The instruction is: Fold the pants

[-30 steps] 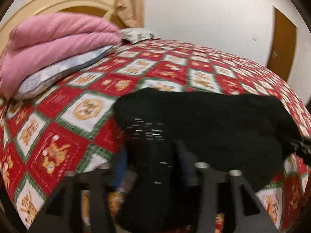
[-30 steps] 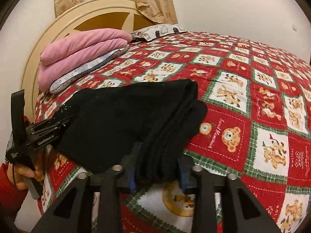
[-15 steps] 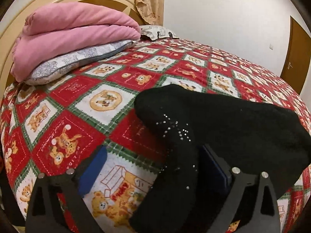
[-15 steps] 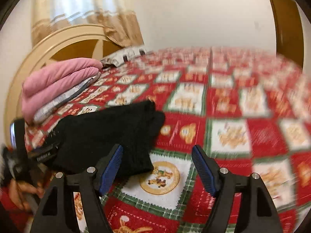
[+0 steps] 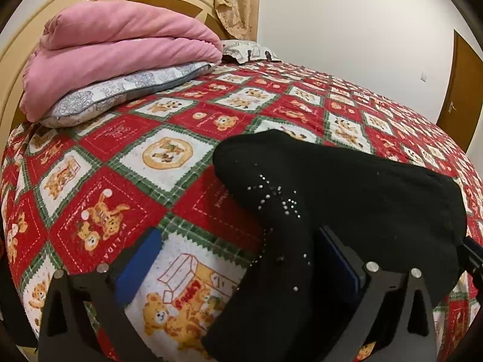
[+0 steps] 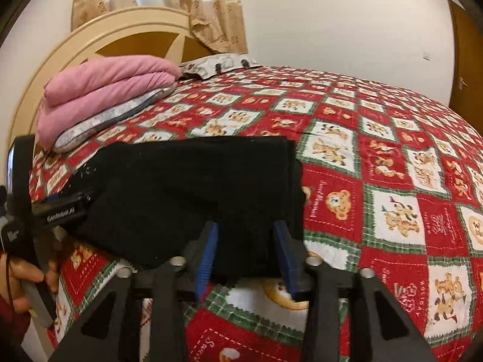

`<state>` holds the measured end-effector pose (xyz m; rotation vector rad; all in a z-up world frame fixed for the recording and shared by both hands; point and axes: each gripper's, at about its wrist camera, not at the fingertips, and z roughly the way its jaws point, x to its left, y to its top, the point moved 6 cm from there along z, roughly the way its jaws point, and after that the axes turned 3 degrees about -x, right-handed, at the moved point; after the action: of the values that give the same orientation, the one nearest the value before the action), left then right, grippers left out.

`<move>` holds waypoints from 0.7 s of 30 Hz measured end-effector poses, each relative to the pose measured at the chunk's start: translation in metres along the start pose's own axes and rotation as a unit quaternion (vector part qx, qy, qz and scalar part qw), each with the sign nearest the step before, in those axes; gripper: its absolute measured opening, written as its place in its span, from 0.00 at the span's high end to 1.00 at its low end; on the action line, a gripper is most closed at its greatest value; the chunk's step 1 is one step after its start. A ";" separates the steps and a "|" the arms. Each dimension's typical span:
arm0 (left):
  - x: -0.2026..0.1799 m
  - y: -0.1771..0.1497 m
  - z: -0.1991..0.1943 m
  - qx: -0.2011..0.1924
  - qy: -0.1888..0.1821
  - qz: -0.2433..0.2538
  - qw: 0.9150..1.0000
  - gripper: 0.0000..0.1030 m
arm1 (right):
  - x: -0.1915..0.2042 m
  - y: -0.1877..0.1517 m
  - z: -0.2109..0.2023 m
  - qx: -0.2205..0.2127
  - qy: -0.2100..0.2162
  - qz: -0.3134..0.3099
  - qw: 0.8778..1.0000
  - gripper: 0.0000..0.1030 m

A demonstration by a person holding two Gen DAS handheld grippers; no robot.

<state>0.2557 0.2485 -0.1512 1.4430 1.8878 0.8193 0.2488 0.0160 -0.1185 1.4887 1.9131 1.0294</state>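
Note:
The black pants (image 5: 347, 193) lie folded in a thick bundle on the red patchwork bedspread (image 5: 126, 138); small rhinestones show on one corner. My left gripper (image 5: 238, 259) is open; a hanging end of the pants drapes past its right blue pad (image 5: 341, 259), the left pad lies on the spread. In the right wrist view the pants (image 6: 196, 181) lie flat, and my right gripper (image 6: 246, 250) has its blue pads on either side of the near edge, jaws narrowed around the fabric. The left gripper's body (image 6: 60, 211) shows at the pants' left end.
A folded pink blanket (image 5: 120, 54) rests on a grey patterned pillow (image 5: 120, 96) by the cream headboard (image 6: 114, 39). A second pillow (image 6: 217, 63) lies at the far end. A brown door (image 5: 459, 90) stands at right.
My right gripper was open and off to the right of the pants; now it has come back over the near edge with its jaws narrowed. My left gripper stays open.

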 end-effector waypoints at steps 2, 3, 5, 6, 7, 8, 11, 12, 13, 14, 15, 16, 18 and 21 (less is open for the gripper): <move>0.000 0.000 -0.001 0.000 0.001 -0.001 1.000 0.00 | 0.007 -0.001 0.000 -0.001 -0.018 -0.021 1.000 0.51; 0.000 0.000 -0.001 0.000 0.001 -0.002 1.000 0.00 | 0.013 -0.002 0.001 0.001 -0.025 -0.039 0.999 0.45; 0.001 0.000 -0.001 0.006 0.000 -0.005 1.000 0.00 | 0.018 -0.004 0.002 0.002 -0.031 -0.060 0.998 0.39; 0.002 -0.001 -0.003 0.013 0.003 -0.007 1.000 0.00 | 0.021 -0.004 0.001 0.003 -0.036 -0.070 0.997 0.38; 0.003 -0.002 -0.005 0.019 0.006 -0.008 1.000 0.00 | 0.022 -0.005 0.000 0.003 -0.040 -0.077 0.996 0.37; 0.004 -0.005 -0.009 0.024 0.012 -0.009 1.000 0.00 | 0.022 -0.005 -0.001 0.004 -0.042 -0.081 0.996 0.37; 0.003 -0.014 -0.029 0.020 0.025 -0.002 1.000 0.00 | 0.023 -0.007 -0.013 0.000 -0.047 -0.079 0.996 0.37; 0.001 -0.017 -0.035 0.016 0.026 0.009 0.999 0.00 | 0.024 -0.007 -0.022 -0.012 -0.044 -0.070 0.996 0.37; -0.002 -0.021 -0.043 0.013 0.029 0.020 0.999 0.00 | 0.025 -0.007 -0.032 -0.024 -0.038 -0.058 0.997 0.37; -0.003 -0.024 -0.051 0.009 0.030 0.026 0.999 0.00 | 0.027 -0.008 -0.039 -0.030 -0.028 -0.047 0.998 0.36; -0.003 -0.026 -0.058 0.006 0.029 0.026 0.999 0.00 | 0.030 -0.010 -0.047 -0.034 -0.016 -0.033 0.999 0.36; -0.004 -0.029 -0.067 0.000 0.023 0.023 0.999 0.00 | 0.032 -0.012 -0.053 -0.034 -0.007 -0.020 0.999 0.35; -0.004 -0.032 -0.083 -0.008 0.014 0.014 1.000 0.00 | 0.034 -0.018 -0.064 -0.033 -0.001 0.007 0.999 0.33; -0.003 -0.034 -0.106 -0.017 0.011 0.004 1.000 0.00 | 0.040 -0.029 -0.074 -0.013 0.009 0.037 0.999 0.32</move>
<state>0.1535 0.2275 -0.1125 1.4268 1.8775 0.8688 0.1642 0.0324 -0.0956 1.5504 1.8613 1.1004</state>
